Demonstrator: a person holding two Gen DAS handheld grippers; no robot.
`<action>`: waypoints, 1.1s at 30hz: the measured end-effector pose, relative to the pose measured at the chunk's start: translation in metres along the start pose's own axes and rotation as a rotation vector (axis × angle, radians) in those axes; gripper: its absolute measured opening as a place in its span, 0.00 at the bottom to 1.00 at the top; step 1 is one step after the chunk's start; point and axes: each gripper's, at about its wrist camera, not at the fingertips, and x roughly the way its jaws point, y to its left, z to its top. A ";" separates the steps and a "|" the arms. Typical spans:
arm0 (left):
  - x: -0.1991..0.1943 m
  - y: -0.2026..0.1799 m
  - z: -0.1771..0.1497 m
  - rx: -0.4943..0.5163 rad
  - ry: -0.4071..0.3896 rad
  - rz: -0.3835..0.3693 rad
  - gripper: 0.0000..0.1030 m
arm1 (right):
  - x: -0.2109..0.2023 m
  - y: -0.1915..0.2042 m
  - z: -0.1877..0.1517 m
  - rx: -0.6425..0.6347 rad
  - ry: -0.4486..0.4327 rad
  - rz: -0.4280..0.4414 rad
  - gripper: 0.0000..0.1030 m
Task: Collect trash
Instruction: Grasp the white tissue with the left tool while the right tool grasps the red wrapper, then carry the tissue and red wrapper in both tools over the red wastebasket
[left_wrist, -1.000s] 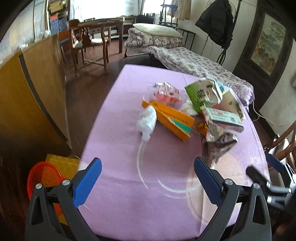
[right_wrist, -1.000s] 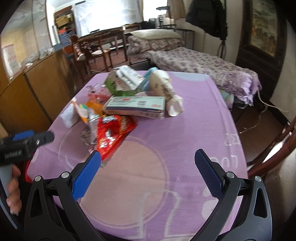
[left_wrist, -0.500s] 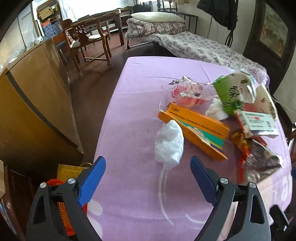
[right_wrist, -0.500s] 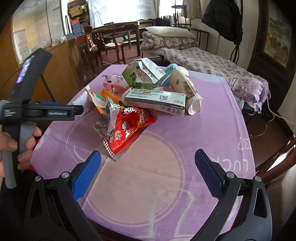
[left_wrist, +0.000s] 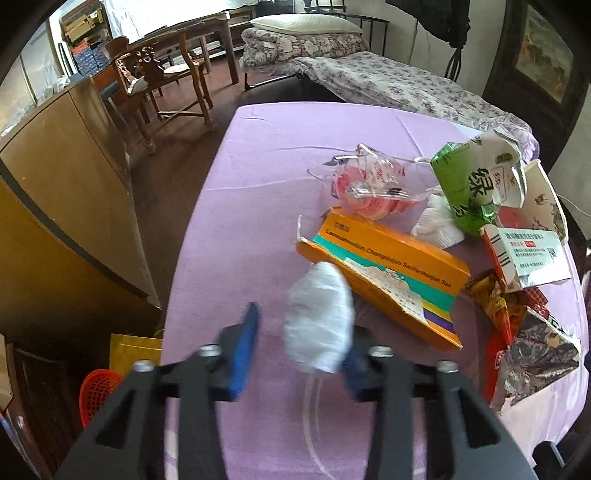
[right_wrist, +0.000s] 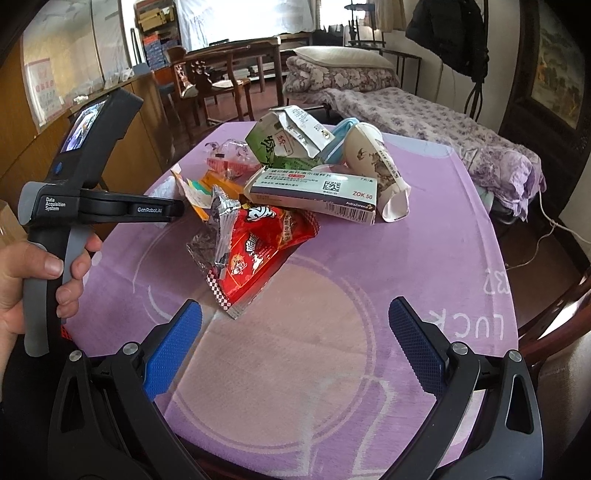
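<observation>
The left gripper (left_wrist: 299, 350) is closing its fingers around a crumpled white tissue wad (left_wrist: 319, 317) near the left edge of the bench (left_wrist: 258, 177) — the wad sits between the blue pads, touching the right one while a gap shows at the left one. Just beyond the wad lies an orange medicine box (left_wrist: 384, 280), and behind it a clear plastic wrapper with red contents (left_wrist: 369, 184). Toward the right edge of the bench the rest of the trash is heaped: a torn green carton (left_wrist: 469, 181), a white medicine box (left_wrist: 528, 254), a patterned paper cup (right_wrist: 376, 162) on its side and a red snack bag (right_wrist: 255, 254) — all touching or overlapping. The right gripper (right_wrist: 293, 349) hangs over the near edge of the bench with its fingers wide apart and nothing between them. Beside the bench's left near corner, on the floor, stands an orange mesh basket (left_wrist: 98, 391). A hand (right_wrist: 26, 280) grips the left tool's handle.
</observation>
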 end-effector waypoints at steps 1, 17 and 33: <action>-0.001 0.001 -0.001 -0.003 -0.006 -0.010 0.16 | 0.001 0.001 0.000 -0.004 0.002 -0.003 0.94; -0.063 0.010 -0.035 -0.100 -0.136 -0.155 0.11 | 0.015 0.030 0.012 -0.081 -0.009 0.041 0.94; -0.070 0.019 -0.041 -0.101 -0.161 -0.179 0.12 | 0.040 0.030 0.031 0.030 0.018 -0.059 0.47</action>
